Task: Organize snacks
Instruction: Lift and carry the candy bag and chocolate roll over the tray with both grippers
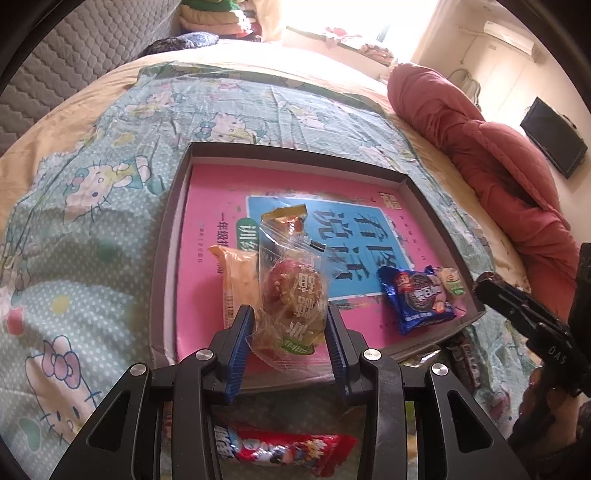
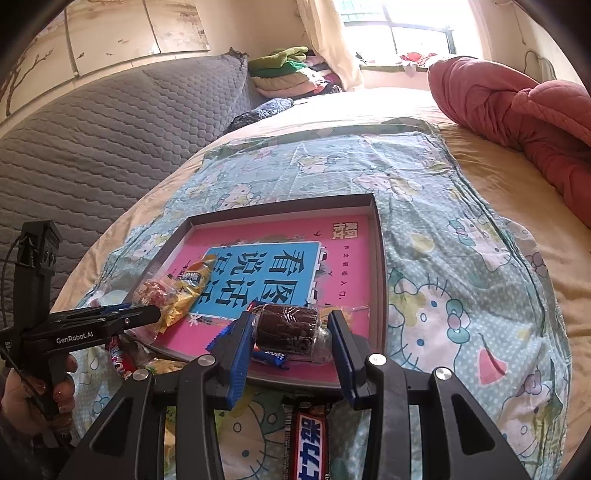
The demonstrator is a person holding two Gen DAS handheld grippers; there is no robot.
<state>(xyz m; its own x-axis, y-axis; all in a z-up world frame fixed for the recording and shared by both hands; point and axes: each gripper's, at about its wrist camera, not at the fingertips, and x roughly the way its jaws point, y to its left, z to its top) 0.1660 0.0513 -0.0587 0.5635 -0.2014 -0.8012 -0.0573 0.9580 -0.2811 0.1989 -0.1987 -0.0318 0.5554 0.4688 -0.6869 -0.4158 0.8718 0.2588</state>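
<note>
Sunlit window [image 2: 402, 33] — quilted grey headboard [image 2: 110, 122]

Tray [image 1: 168, 236]: grey rim. Book [image 1: 207, 192] inside: pink cover, blue panel, black characters. Bedsheet [image 1: 92, 177]: pale teal, white dots, cartoon cats. Quilt [image 2: 517, 110]: salmon red. Headboard [image 2: 92, 122]: grey, honeycomb stitching. Cookie packet [image 1: 417, 299]: blue.

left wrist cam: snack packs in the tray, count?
4: beige pack at left, clear-wrapped snack in the left claw, blue cookie pack at right, small pack behind it. Others may be hidden.
</note>
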